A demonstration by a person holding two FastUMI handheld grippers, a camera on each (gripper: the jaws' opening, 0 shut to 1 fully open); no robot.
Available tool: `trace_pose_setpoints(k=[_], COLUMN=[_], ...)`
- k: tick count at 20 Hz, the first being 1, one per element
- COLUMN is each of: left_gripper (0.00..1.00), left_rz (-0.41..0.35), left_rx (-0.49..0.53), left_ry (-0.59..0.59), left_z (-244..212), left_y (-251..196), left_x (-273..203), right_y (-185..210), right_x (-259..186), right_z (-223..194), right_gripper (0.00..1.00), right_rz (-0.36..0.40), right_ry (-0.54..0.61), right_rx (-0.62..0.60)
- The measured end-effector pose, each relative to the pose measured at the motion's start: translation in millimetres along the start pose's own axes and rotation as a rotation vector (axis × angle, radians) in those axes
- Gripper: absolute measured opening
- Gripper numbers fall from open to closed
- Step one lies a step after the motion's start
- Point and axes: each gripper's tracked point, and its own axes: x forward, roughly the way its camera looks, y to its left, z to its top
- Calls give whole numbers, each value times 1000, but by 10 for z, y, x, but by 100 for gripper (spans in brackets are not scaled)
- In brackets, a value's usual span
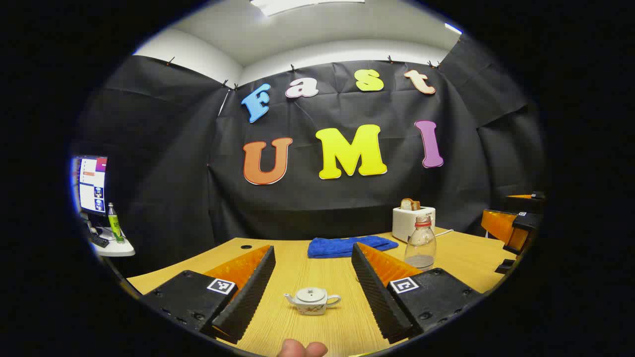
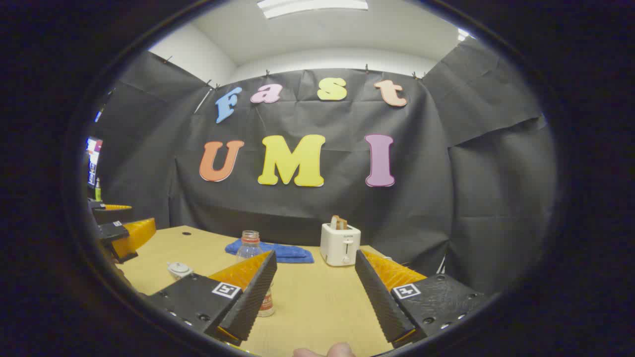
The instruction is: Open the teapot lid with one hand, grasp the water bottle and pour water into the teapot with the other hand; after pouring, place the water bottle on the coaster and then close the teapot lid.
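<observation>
Plenty of open wood on the table (image 1: pixel 297 267) in the left gripper view: the left gripper (image 1: pixel 313 285) hangs wide open above it and the little teapot (image 1: pixel 312 301) sits alone between its fingers, lid on, bare table all round. Further back the water bottle (image 1: pixel 420 244), a blue towel (image 1: pixel 349 246) and a toaster (image 1: pixel 412 221) crowd the far right side. In the right gripper view, the bottle stands just behind the open right gripper's (image 2: pixel 313 290) left finger, with clear tabletop ahead up to the toaster
</observation>
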Motion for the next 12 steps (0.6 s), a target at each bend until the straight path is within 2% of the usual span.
trace_pose_setpoints(k=[12], left_gripper=[97], left_rz=[24], left_rx=[-12], left_ry=[6], left_z=[-36], left_y=[44], left_x=[17], right_y=[98], right_x=[83], right_z=[-126], right_gripper=[97], right_rz=[13], right_ry=[36], right_rx=[-6])
